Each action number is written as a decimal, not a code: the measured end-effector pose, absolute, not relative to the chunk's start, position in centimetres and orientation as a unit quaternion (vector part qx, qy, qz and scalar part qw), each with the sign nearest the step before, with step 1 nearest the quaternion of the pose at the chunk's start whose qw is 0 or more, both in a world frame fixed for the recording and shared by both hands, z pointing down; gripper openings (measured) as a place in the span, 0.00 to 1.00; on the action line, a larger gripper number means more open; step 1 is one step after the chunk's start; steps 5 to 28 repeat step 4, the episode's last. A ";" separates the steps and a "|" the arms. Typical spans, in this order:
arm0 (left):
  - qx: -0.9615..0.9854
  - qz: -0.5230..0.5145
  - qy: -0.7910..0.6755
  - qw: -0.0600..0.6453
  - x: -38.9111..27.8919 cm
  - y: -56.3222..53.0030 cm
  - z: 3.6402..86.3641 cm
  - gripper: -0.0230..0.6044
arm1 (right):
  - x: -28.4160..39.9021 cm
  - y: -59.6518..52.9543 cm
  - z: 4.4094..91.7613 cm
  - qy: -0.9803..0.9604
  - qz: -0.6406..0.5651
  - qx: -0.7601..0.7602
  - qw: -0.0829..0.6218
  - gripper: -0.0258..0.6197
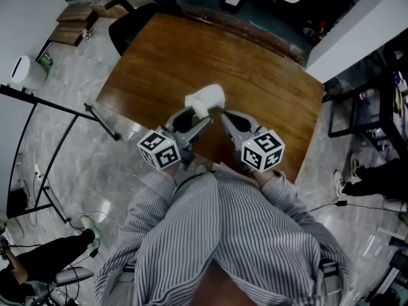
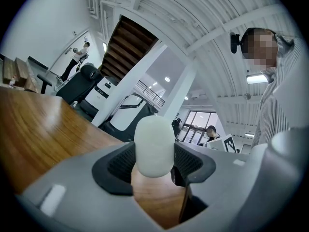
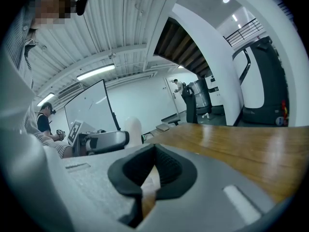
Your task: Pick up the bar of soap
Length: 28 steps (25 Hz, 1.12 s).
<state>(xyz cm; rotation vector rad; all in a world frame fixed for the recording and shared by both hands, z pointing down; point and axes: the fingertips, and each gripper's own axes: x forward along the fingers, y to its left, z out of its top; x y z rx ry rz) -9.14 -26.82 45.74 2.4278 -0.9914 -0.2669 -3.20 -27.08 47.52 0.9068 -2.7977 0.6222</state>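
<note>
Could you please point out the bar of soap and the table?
bar of soap (image 2: 154, 146): left gripper view, middle of its white face.
table (image 1: 191, 62): head view, bare wooden top.

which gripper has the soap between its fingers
The left gripper: its fingers clamp the white bar of soap. The right gripper's fingers are together on nothing.

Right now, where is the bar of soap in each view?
Head view: bar of soap just above centre, in the left gripper.
Left gripper view: bar of soap dead centre, clamped between the jaws.
Right gripper view: bar of soap left of centre, beyond the jaws.
Shared landmark: the wooden table.
</note>
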 end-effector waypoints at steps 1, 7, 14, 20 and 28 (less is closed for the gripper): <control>0.892 -0.098 -0.363 0.249 -9.1 -26.7 45.7 0.45 | -3.2 -27.0 47.6 -0.929 0.207 0.300 0.068 0.04; 0.894 -0.096 -0.362 0.247 -8.9 -26.4 45.8 0.45 | -3.1 -26.6 47.7 -0.929 0.207 0.299 0.067 0.04; 0.894 -0.096 -0.362 0.247 -8.9 -26.4 45.8 0.45 | -3.1 -26.6 47.7 -0.929 0.207 0.299 0.067 0.04; 0.894 -0.096 -0.362 0.247 -8.9 -26.4 45.8 0.45 | -3.1 -26.6 47.7 -0.929 0.207 0.299 0.067 0.04; 0.894 -0.096 -0.362 0.247 -8.9 -26.4 45.8 0.45 | -3.1 -26.6 47.7 -0.929 0.207 0.299 0.067 0.04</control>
